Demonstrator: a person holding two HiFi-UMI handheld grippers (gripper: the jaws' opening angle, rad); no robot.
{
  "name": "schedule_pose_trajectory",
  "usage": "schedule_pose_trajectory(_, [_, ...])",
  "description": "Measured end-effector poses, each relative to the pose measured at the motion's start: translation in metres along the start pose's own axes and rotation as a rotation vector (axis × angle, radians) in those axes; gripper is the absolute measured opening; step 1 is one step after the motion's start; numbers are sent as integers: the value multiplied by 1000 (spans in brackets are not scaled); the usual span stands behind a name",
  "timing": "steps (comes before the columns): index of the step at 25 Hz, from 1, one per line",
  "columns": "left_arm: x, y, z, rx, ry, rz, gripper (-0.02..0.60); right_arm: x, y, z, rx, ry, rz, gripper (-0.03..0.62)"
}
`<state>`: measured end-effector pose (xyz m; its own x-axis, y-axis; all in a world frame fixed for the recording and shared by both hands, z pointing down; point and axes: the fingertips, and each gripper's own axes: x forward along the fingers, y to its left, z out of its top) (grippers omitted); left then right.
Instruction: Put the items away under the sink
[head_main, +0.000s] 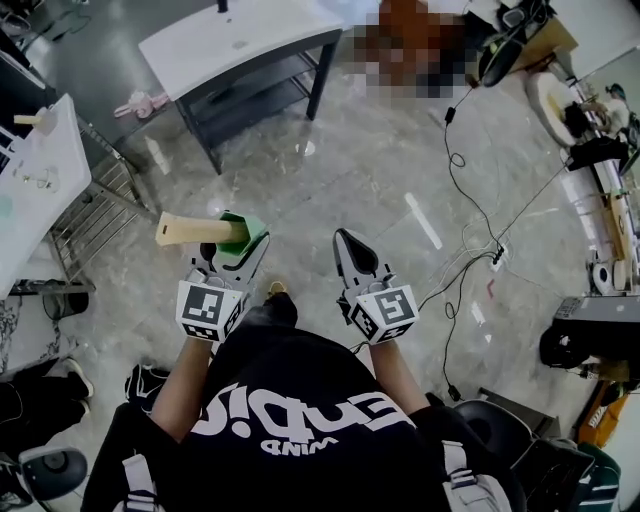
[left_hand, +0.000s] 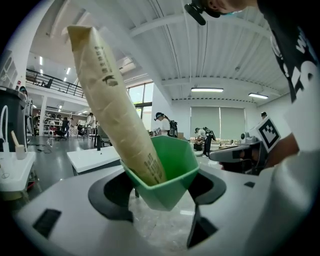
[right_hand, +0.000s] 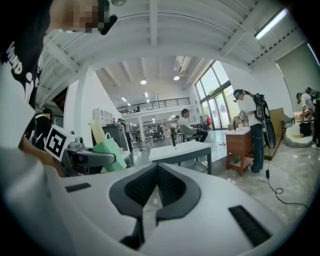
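Two things could go wrong from here, in my judgement. The first is the tan packet (left_hand: 112, 100). It only stands loose in the green cup (left_hand: 170, 170) and leans far out over the rim, so a quick tilt or a stop on the way to the white-topped stand (head_main: 250, 40) could tip it out. The second is the hold itself. The left gripper (head_main: 238, 252) is clenched on the lower walls of the cup, and these walls taper downward, so the cup may slide in the jaws if the squeeze is weak. When the cup goes under the top, toward the dark shelves (head_main: 250, 95), the long packet could also strike the edge of the stand.

The right gripper (head_main: 352, 250) has its jaws closed together with nothing between them.

The cup is a plastic one with flat faces and a wide mouth. The packet is a long paper sleeve with small dark print, much taller than the cup. Both are held in the air over the glossy floor, well apart from the stand, on the person's side of it. The right gripper is about as far from the stand as the left.
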<state>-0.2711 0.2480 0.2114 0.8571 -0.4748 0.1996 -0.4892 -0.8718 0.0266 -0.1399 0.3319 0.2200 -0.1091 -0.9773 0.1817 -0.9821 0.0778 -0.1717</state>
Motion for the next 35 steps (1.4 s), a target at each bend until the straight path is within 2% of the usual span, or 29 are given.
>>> schedule_pose_trajectory(8, [45, 35, 20, 2, -16, -21, 333, 35, -31, 17, 5, -9, -49, 18])
schedule_pose_trajectory(16, [84, 43, 24, -1, -8, -55, 333, 61, -59, 24, 6, -4, -73, 18])
schedule_pose_trajectory(26, [150, 65, 30, 10, -13, -48, 333, 118, -104, 33, -11, -7, -36, 18])
schedule_pose_trajectory(35, [227, 72, 55, 19, -16, -10, 333, 169, -172, 66, -42, -17, 23, 18])
